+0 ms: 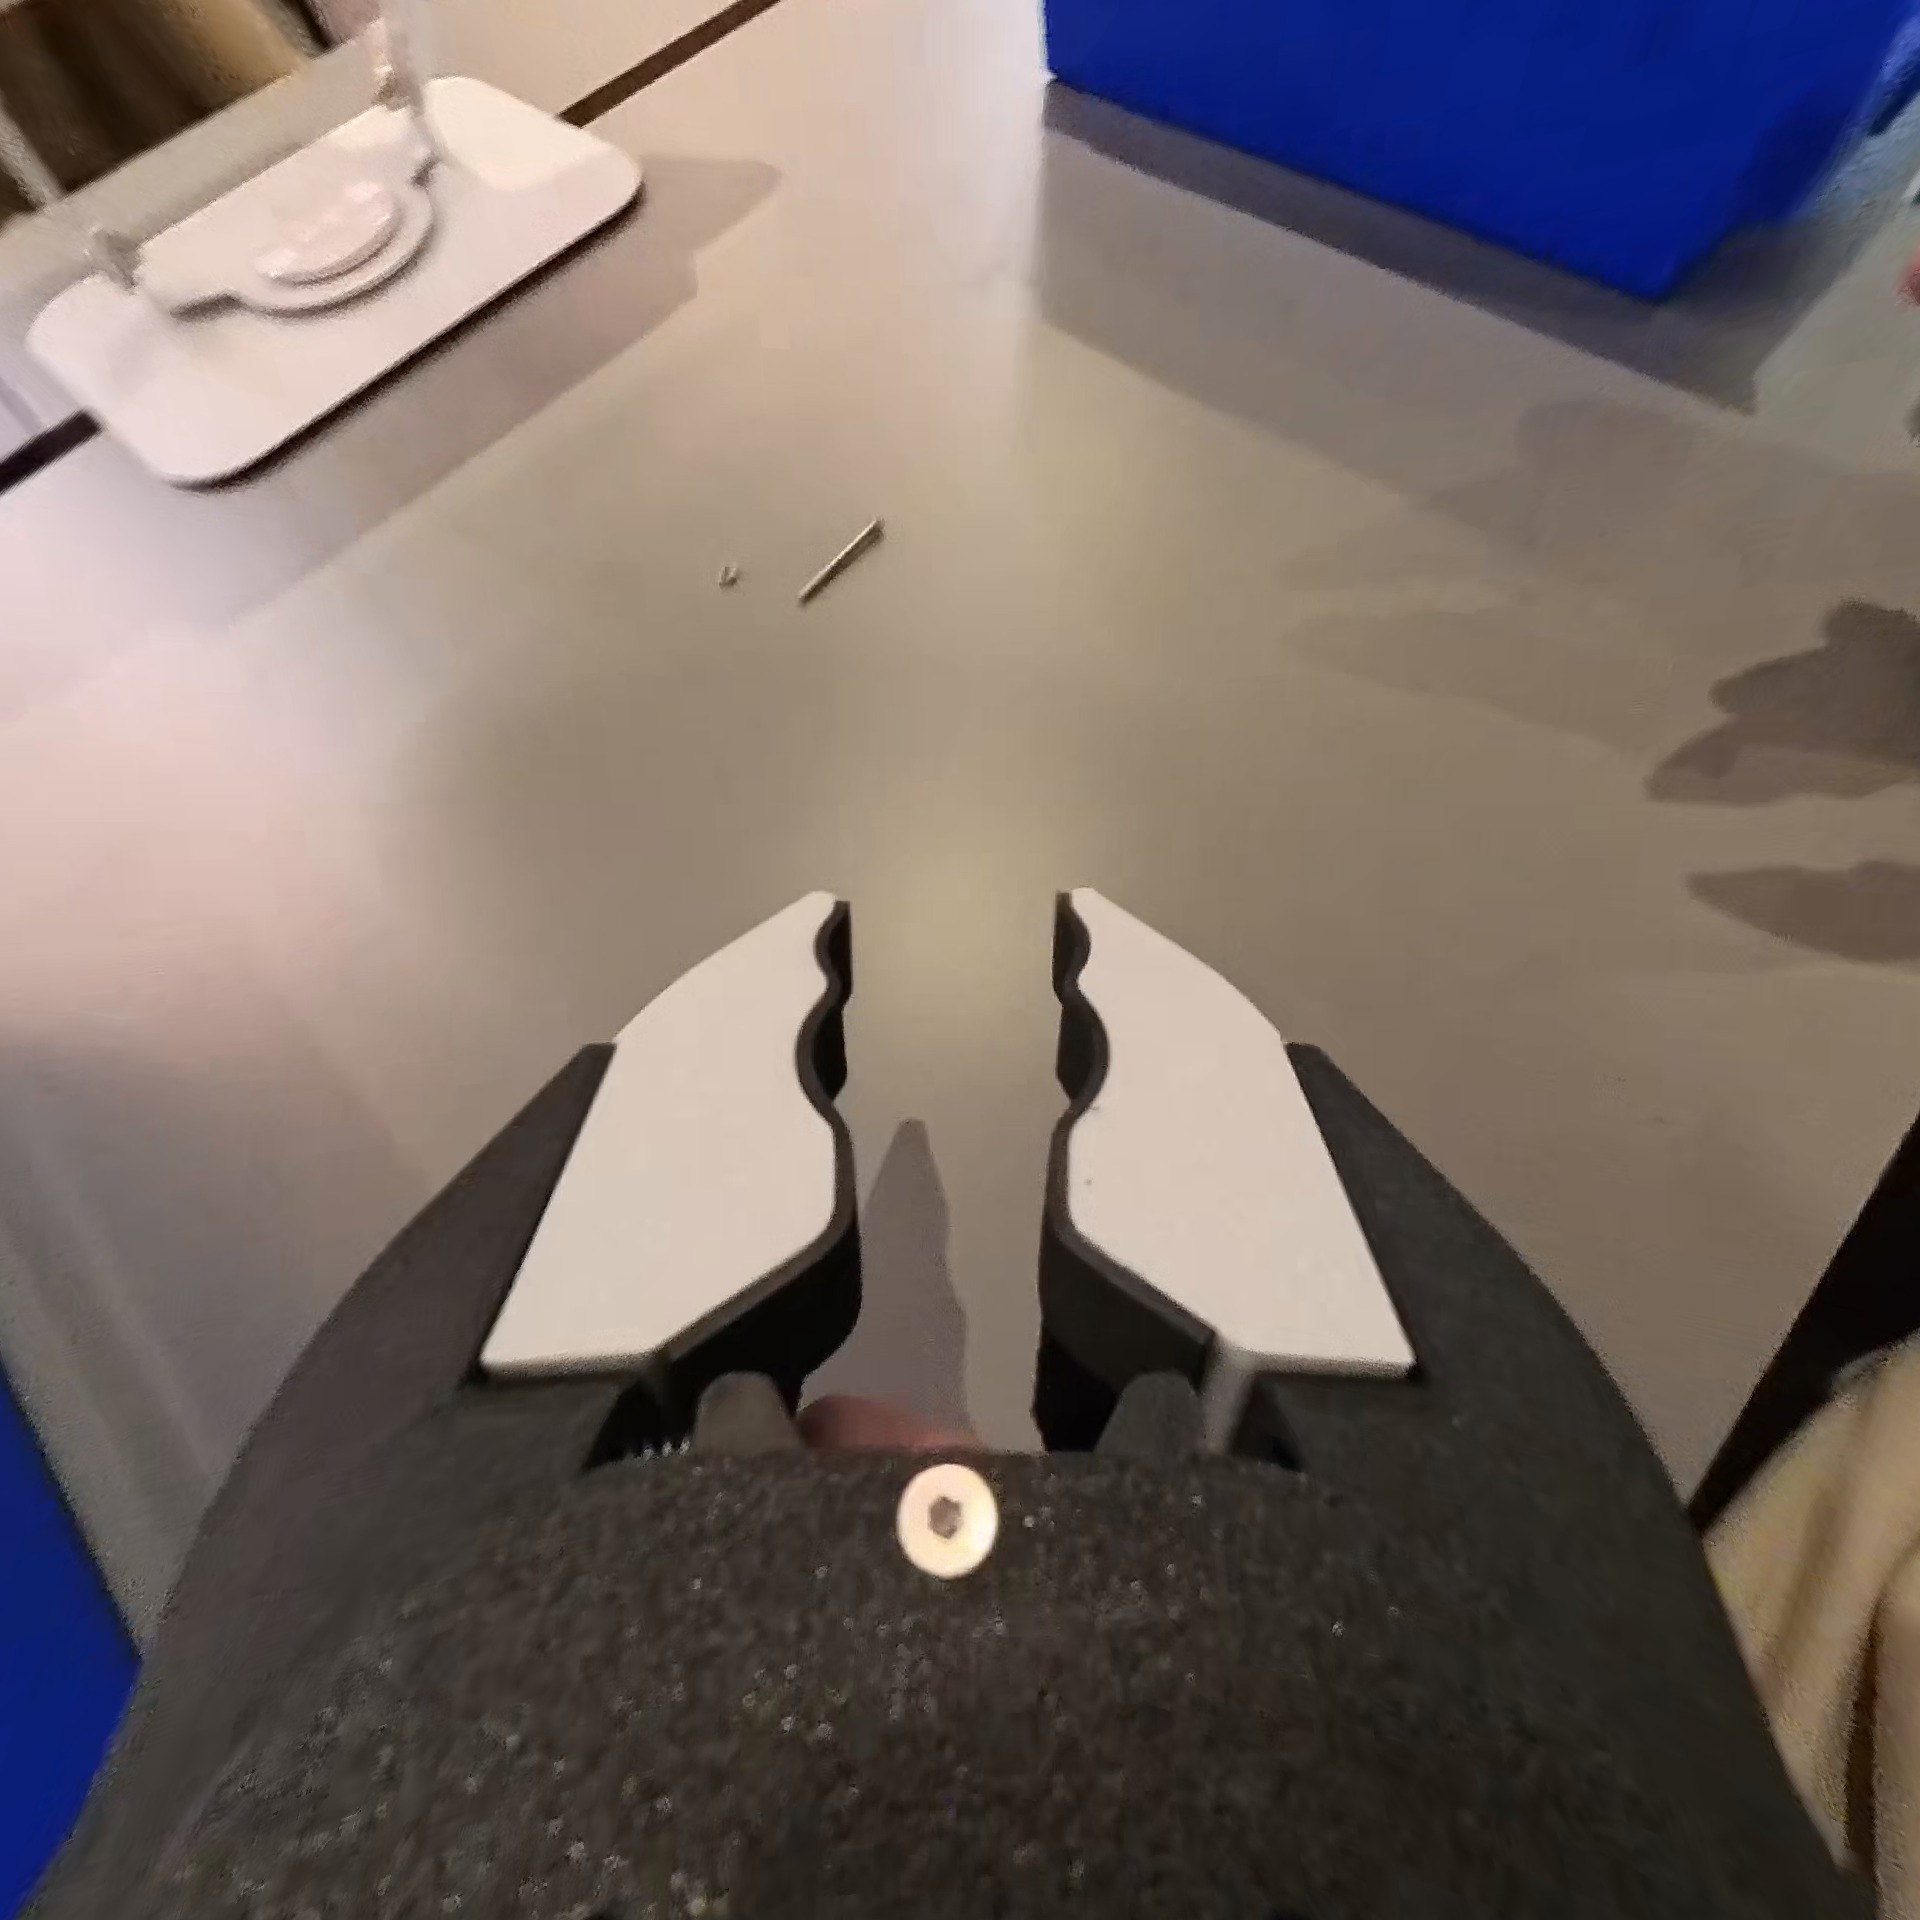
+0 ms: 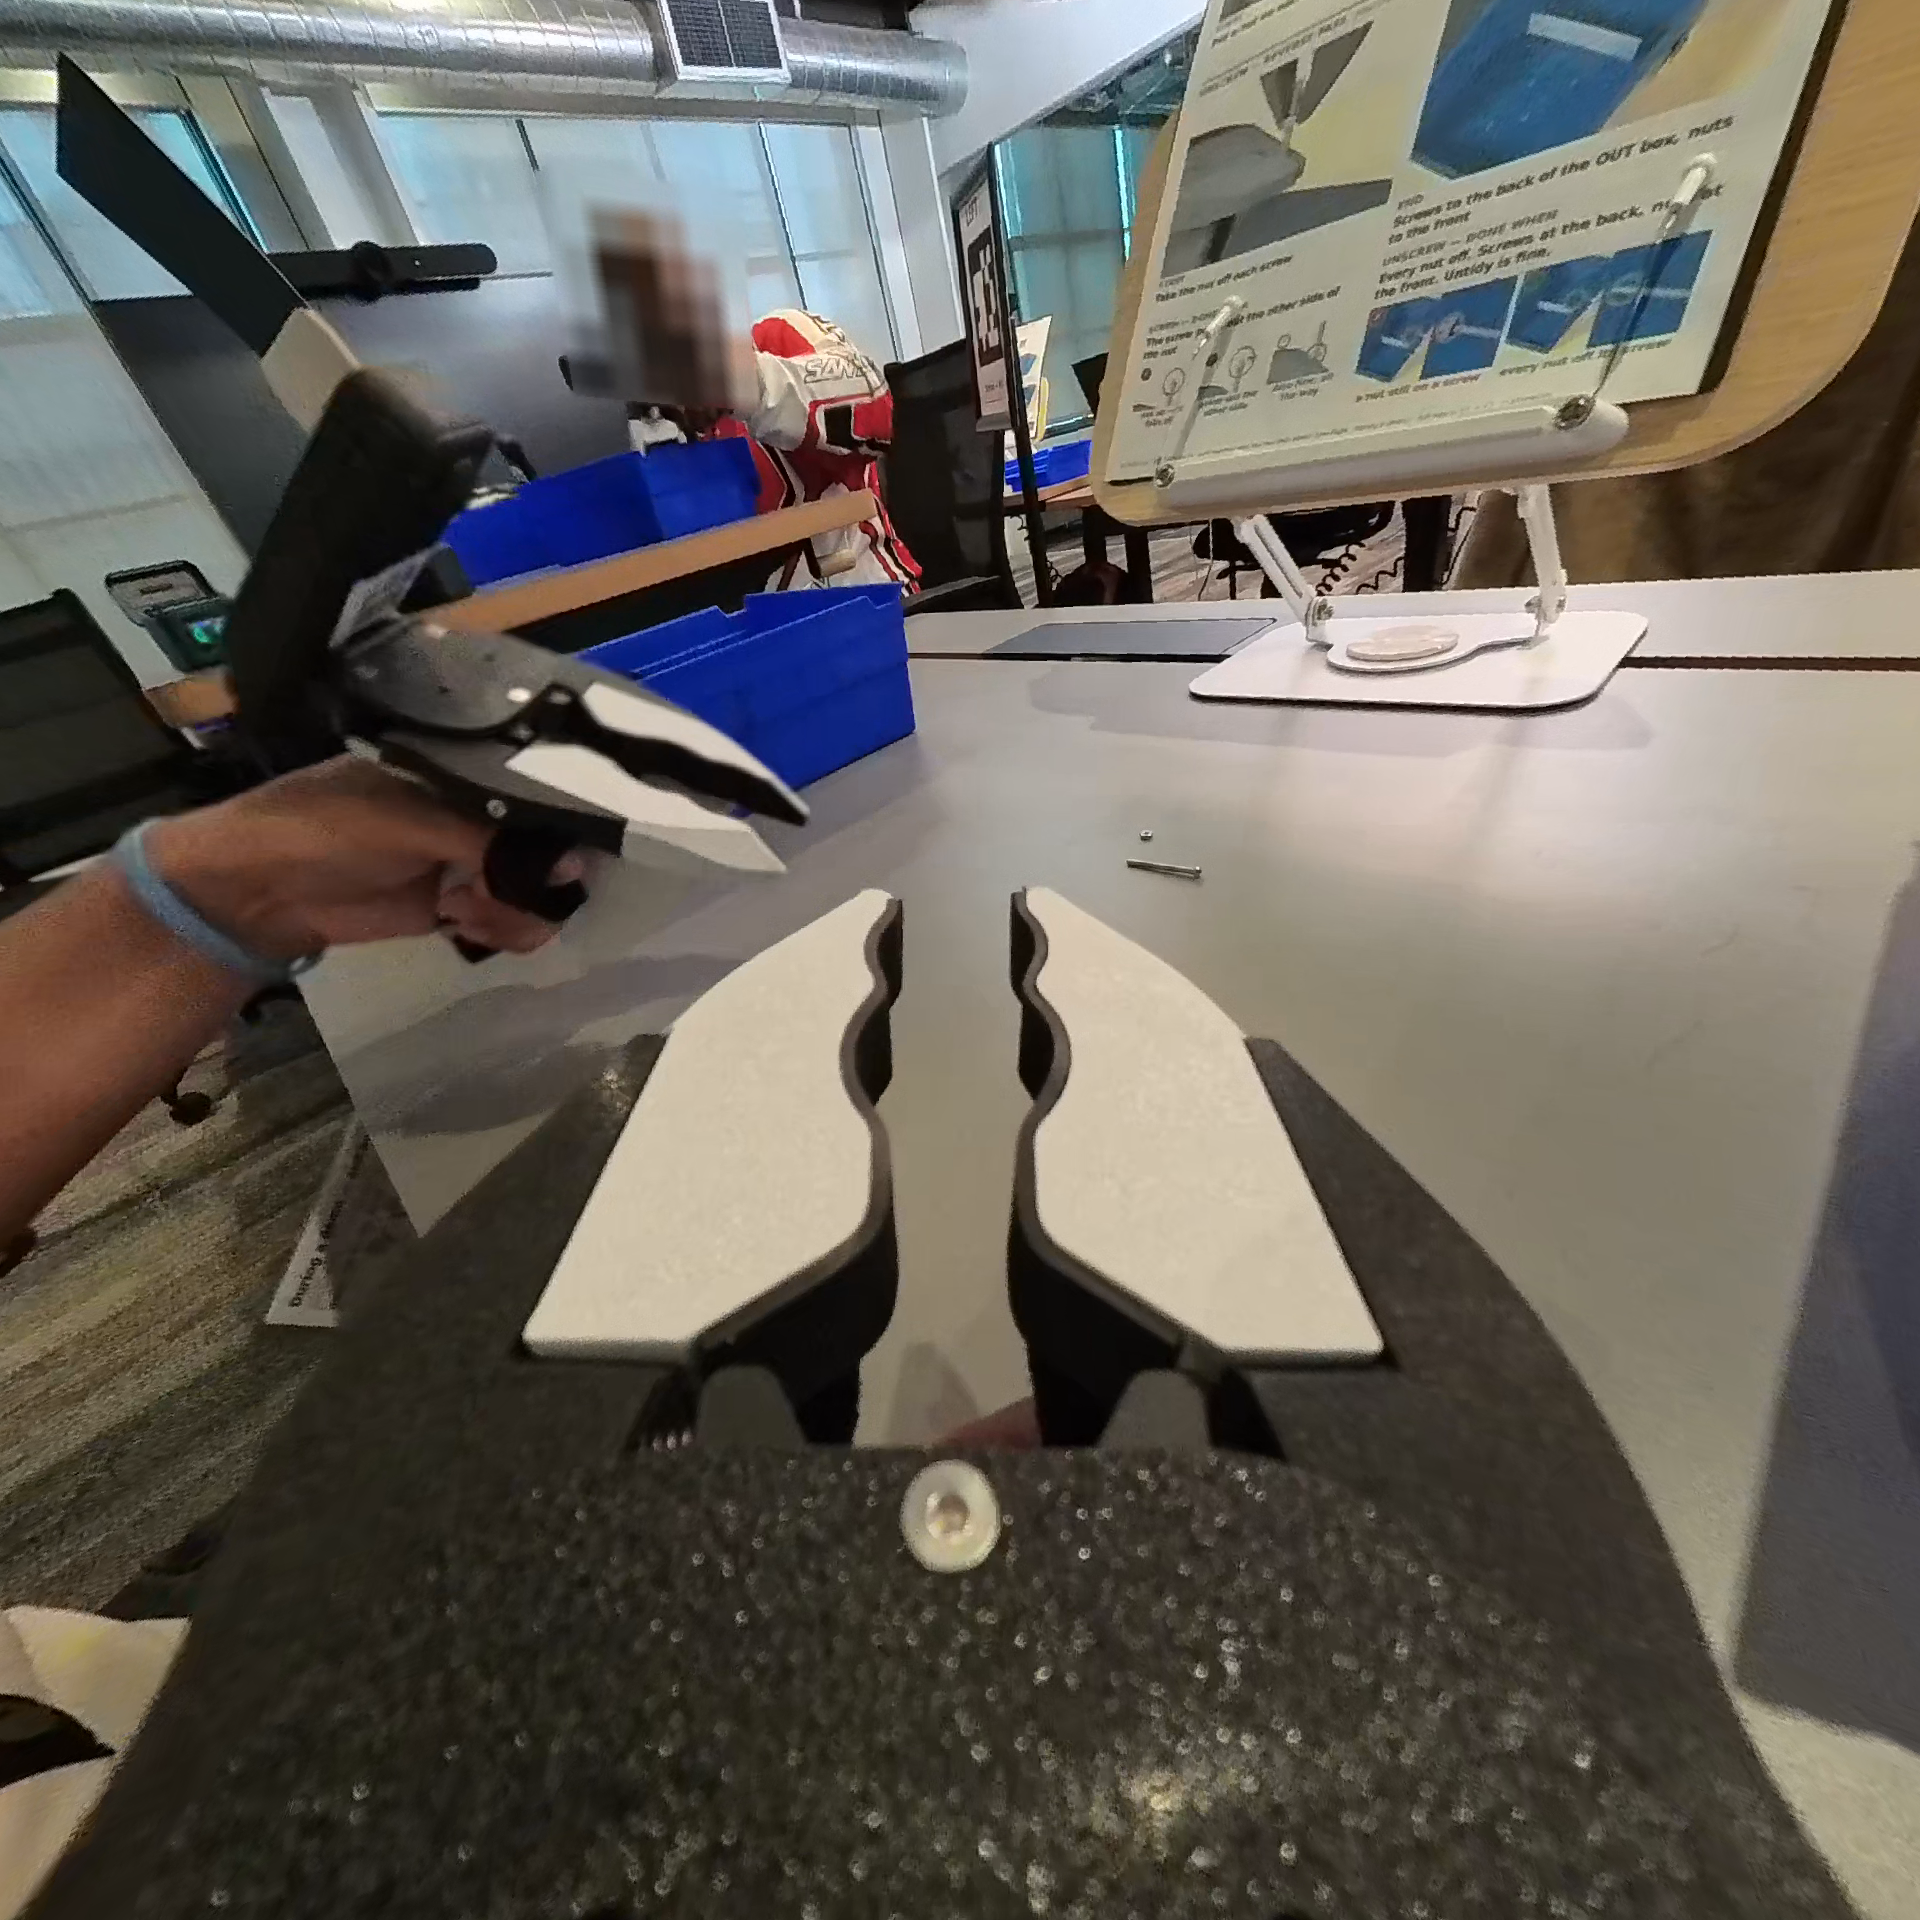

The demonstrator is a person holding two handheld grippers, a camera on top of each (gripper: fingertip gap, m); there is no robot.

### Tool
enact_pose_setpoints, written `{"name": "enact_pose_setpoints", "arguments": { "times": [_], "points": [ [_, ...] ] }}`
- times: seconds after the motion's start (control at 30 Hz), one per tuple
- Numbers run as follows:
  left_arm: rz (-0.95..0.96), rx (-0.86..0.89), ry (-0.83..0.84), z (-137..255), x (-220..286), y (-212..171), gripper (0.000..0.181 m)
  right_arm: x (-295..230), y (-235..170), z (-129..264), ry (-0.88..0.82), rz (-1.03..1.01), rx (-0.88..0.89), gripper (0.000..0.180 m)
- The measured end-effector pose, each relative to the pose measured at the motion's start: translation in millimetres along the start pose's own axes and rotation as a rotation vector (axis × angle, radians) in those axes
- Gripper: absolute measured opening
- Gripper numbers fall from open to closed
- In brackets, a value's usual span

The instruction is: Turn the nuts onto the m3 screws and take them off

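Left gripper (image 1: pixel 953 914) empty; screw (image 1: pixel 840 560) seemingly well ahead.

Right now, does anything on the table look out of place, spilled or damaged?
Nothing looks spilled or damaged. One screw and one nut lie loose and apart on the bare grey table, well away from the blue bin. Both the left gripper and the right gripper have open, empty jaws.
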State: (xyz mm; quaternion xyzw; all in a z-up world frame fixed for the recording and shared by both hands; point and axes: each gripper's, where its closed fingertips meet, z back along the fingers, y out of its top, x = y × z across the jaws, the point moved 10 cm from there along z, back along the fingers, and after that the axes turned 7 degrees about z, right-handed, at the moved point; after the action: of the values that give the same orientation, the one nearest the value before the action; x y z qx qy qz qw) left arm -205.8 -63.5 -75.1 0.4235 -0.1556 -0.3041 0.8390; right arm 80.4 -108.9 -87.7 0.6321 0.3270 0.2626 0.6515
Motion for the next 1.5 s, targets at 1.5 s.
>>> {"name": "enact_pose_setpoints", "arguments": {
  "times": [1.5],
  "points": [
    [-0.352, -0.113, -0.357, -78.6, -25.7, 116.2, 0.0, 14.6, 2.2, -18.2, -0.026, 0.015, -0.09, 0.02]
  ]
}}
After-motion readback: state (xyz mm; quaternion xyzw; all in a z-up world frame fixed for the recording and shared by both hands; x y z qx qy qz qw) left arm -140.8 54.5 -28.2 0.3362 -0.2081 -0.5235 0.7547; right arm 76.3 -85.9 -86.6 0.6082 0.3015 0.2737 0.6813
